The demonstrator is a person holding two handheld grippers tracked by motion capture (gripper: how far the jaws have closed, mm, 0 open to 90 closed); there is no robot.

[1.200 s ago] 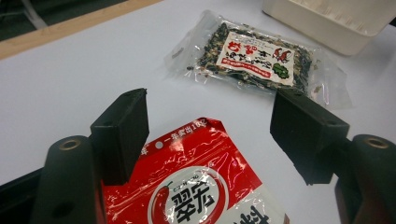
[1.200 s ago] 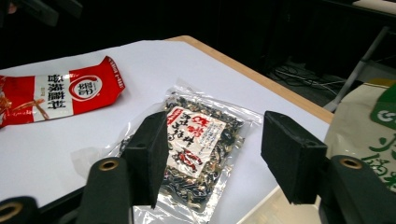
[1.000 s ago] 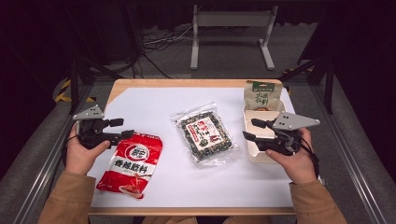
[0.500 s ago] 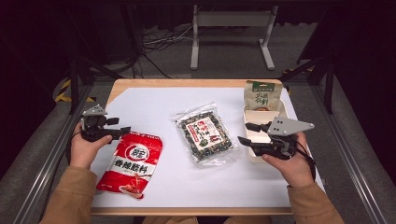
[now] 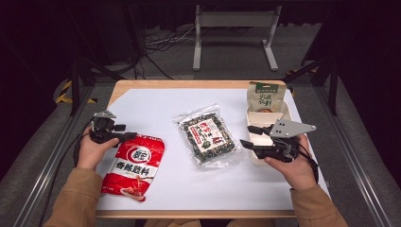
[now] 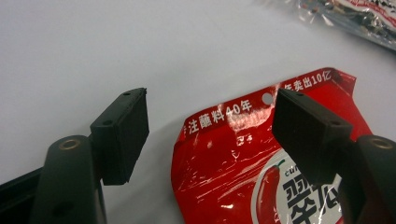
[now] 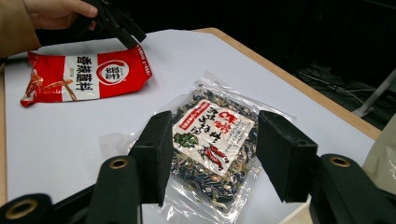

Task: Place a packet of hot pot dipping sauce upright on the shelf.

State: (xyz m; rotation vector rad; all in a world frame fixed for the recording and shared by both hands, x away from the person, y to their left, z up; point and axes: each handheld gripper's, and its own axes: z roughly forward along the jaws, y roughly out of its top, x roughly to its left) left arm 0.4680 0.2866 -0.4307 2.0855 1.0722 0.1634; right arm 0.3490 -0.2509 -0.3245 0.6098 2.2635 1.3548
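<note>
Hovering open-jawed, left gripper (image 6: 210,135) nears glossy, crinkled red foil pouch (image 6: 261,172).

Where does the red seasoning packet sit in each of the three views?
High view: red packet lower left, at the left gripper.
Left gripper view: lower right, its top edge between the open jaws.
Right gripper view: upper left, below the left gripper.
Shared landmark: clear dried-vegetable bag, right of the packet.
</note>
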